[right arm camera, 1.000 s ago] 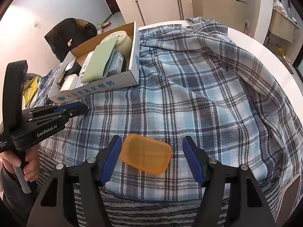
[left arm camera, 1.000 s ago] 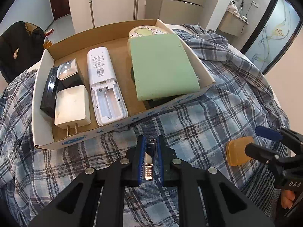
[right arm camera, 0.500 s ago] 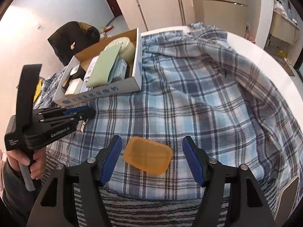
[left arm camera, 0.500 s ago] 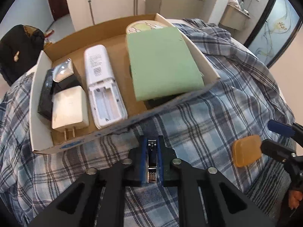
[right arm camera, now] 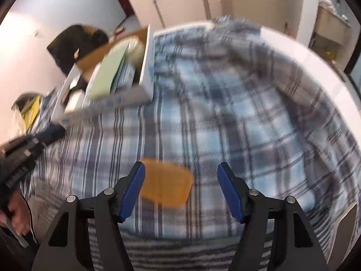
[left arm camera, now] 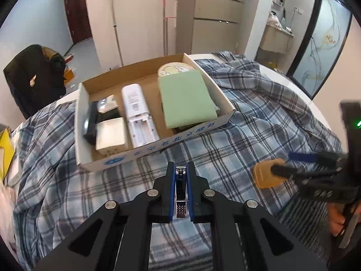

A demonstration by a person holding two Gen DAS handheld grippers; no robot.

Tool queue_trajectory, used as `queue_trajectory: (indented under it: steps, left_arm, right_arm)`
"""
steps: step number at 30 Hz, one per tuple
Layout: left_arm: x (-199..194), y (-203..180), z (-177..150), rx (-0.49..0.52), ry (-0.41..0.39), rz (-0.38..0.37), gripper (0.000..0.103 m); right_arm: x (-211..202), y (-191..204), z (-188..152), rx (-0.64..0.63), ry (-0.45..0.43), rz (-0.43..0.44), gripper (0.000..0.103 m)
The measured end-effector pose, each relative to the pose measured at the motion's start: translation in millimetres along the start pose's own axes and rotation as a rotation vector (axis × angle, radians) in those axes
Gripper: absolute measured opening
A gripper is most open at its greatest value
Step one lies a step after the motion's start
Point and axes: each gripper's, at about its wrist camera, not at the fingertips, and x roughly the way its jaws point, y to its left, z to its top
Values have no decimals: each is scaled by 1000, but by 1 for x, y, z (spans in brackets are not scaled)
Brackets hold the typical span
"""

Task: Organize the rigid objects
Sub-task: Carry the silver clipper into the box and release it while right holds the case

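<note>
Nail clipper (left arm camera: 181,188) pinched inside left gripper (left arm camera: 181,169).

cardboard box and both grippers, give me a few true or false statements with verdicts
1. The left gripper is shut on a nail clipper. True.
2. The nail clipper already lies in the cardboard box. False: it is between the left gripper's pads, outside the box over the plaid cloth.
3. The white remote lies in the box with its battery bay uncovered. True.
4. The right gripper is clamped on the orange case. False: its jaws stand apart, the case lying between them on the cloth.
5. The green pad lies on the cloth. False: it is in the box.
</note>
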Motion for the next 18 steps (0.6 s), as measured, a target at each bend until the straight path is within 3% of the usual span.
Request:
queue_trajectory:
  steps: [7, 12, 18]
  left_arm:
    - [-15, 15, -7, -30, -33, 4, 10]
    - [-29, 22, -4, -39, -66, -5, 10]
    - [-37, 33, 15, -82, -106, 17, 10]
  right_arm:
    - [-9, 17, -3, -11, -8, -18, 65]
    - [11, 23, 5, 36, 69, 31, 66]
    - [21, 37, 10, 25, 69, -34, 67]
